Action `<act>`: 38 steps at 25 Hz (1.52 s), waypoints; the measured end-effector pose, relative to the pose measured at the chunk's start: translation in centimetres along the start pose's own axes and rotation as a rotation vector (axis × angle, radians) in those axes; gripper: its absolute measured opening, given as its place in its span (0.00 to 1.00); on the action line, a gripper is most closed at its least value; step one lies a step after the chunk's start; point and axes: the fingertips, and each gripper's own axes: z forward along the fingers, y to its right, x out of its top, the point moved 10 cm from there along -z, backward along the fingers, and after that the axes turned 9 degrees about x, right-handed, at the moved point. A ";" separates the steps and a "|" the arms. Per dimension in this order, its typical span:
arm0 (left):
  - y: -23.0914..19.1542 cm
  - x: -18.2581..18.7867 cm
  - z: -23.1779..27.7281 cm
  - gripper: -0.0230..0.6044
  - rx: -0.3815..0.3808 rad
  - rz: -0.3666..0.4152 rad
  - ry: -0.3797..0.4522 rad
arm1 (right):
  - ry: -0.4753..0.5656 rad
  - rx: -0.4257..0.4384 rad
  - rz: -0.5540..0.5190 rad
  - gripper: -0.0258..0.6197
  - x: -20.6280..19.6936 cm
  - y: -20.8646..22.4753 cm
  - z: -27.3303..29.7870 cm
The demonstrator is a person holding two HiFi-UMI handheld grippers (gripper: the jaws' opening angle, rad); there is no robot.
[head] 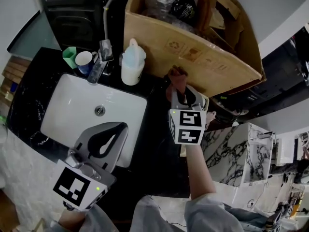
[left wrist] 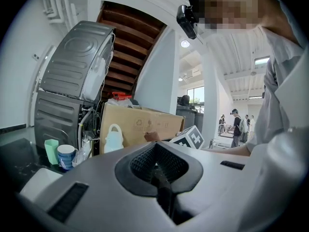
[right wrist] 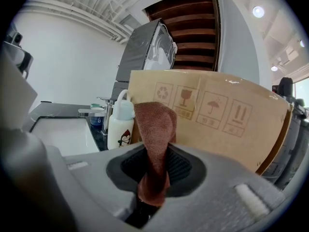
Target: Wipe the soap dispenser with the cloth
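- The cloth (right wrist: 155, 129) is pinched between the fingers of the right gripper (right wrist: 153, 178); a brown fold stands up past the fingertips and bends over at its top
- From this bending the cloth is judged to be soft, light and without any stiffness, so only the free fold beyond the fingers can be pressed on a surface
- The soap dispenser (right wrist: 120, 124) is found ahead of the right fingers and a little to their left, upright on the dark table (head: 154, 144), not touched by the cloth
- It is a white plastic bottle with a pale blue pump top, just beside the cardboard box (head: 193, 52) and near the sink (head: 63, 110)
- The bottle is judged to be light and smooth, perhaps slippery from soap; it could be slid or tipped if it is pushed from one side only
- The fingers (left wrist: 145, 161) of the left gripper (left wrist: 159, 170) are pressed together with nothing between them; the dispenser stands well ahead of them
- A hold on the middle of the bottle body is thought best, for which these fingers must first be spread; the pump top should be avoided, since it would probably sink and give out soap
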 end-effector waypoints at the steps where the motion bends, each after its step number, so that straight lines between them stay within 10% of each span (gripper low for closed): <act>1: 0.1 -0.1 -0.1 0.04 0.005 -0.024 -0.020 | -0.004 0.003 0.000 0.16 -0.1 0.0 0.2; 30: -0.2 -0.9 -0.4 0.04 0.022 -0.092 -0.102 | -0.092 0.000 0.237 0.16 -5.7 0.8 1.7; 38: -0.7 -0.7 -0.4 0.04 -0.005 0.011 -0.026 | -0.115 -0.010 0.237 0.16 -6.3 0.5 0.6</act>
